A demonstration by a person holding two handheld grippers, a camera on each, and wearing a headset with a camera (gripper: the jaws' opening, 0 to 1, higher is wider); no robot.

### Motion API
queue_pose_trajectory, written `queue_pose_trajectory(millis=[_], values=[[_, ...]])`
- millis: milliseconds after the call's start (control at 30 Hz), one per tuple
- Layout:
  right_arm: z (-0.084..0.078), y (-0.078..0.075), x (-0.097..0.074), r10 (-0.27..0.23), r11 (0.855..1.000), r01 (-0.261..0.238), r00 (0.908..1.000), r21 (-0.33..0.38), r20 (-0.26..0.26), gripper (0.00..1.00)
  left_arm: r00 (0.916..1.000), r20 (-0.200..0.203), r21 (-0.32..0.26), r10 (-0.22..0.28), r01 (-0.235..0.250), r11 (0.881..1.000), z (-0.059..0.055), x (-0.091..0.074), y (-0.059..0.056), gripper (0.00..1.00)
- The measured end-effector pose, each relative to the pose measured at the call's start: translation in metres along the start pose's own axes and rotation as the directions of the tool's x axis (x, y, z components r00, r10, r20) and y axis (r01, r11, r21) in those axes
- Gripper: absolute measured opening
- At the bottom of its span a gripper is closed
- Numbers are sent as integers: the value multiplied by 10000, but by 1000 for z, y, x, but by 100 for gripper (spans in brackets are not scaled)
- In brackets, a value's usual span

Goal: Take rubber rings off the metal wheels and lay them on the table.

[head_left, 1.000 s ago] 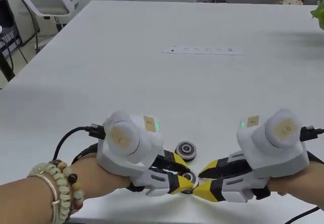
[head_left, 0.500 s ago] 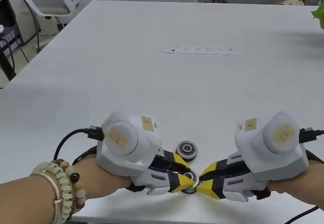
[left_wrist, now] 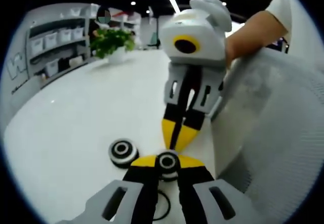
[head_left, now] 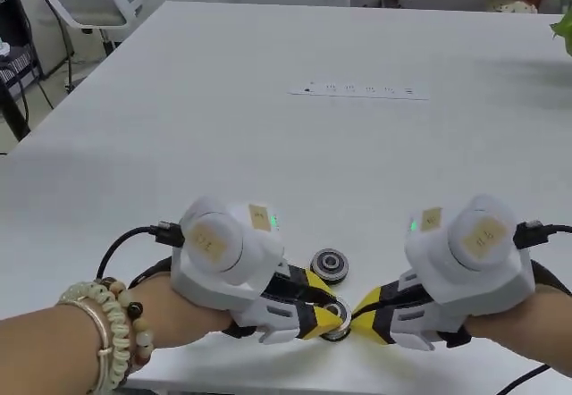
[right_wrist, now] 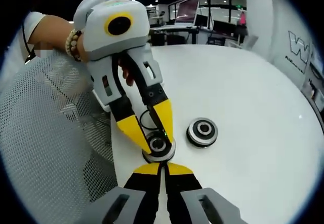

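The left hand-held gripper point(head_left: 323, 309) is clamped on a small metal wheel point(right_wrist: 158, 145) at the near edge of the tabletop point(head_left: 268, 127), one yellow jaw on each side of it. The right hand-held gripper point(head_left: 362, 313) faces it, its jaws together and their tips right against the rim of that wheel. Whether they pinch the rubber ring there is too fine to tell.

A second wheel point(head_left: 329, 264) lies just beside the held one, a little further from the edge. It is free of both grippers and has a thick black ring around it.

In the left gripper view a thin dark loop point(left_wrist: 163, 204) shows on the tabletop beneath that gripper's jaws. It may be a ring already taken off, but this is unclear.

The task looks to be in its early or middle part. The held wheel is being worked on, and the second wheel's ring is still to come off.
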State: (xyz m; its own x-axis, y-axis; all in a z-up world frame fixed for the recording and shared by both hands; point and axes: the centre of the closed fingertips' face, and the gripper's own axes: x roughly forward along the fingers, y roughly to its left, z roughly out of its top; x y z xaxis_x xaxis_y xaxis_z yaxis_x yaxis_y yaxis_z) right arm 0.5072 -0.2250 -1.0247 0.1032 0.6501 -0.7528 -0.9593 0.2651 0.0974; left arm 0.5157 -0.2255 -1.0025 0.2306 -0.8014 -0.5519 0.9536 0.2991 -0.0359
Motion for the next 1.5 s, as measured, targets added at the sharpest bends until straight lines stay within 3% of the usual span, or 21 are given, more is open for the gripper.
queue_pose_trajectory(millis=[133,300,433,700,800,1033,1067,1133,1500], values=[[-2,-3,0,41,9872,-44,10000,1597,22,0,10000,35,3,21,-21,10000,0,0,0,14],[-2,-6,-2,302,9396,-434,9986,3396,441,0,10000,32,16,20,-20,10000,0,0,-1,15],[-3,-10,-4,322,9116,-551,9975,4075,629,0,10000,21,-19,8,-8,10000,-1,-1,-1,15],[2,-14,-9,276,8782,-728,9944,4727,1018,0,10000,87,16,-27,27,10000,-1,-1,-2,14],[10,-14,-13,397,8401,-1185,9867,5292,1579,0,10000,83,15,-35,35,10000,-1,-1,-2,14],[11,-7,-13,419,8433,-1156,9878,5249,1502,0,10000,50,72,-3,2,10000,-1,-2,-3,14],[11,-8,-14,430,8404,-1167,9878,5292,1495,0,10000,33,76,-10,9,10000,-1,-2,-3,14],[11,-7,-14,537,8200,-1325,9864,5568,1556,0,10000,-11,153,-49,49,9999,-2,-2,-3,14],[15,-4,-14,575,8316,-1363,9854,5384,1606,0,10000,-38,222,-38,38,9997,-3,-3,-3,14]])
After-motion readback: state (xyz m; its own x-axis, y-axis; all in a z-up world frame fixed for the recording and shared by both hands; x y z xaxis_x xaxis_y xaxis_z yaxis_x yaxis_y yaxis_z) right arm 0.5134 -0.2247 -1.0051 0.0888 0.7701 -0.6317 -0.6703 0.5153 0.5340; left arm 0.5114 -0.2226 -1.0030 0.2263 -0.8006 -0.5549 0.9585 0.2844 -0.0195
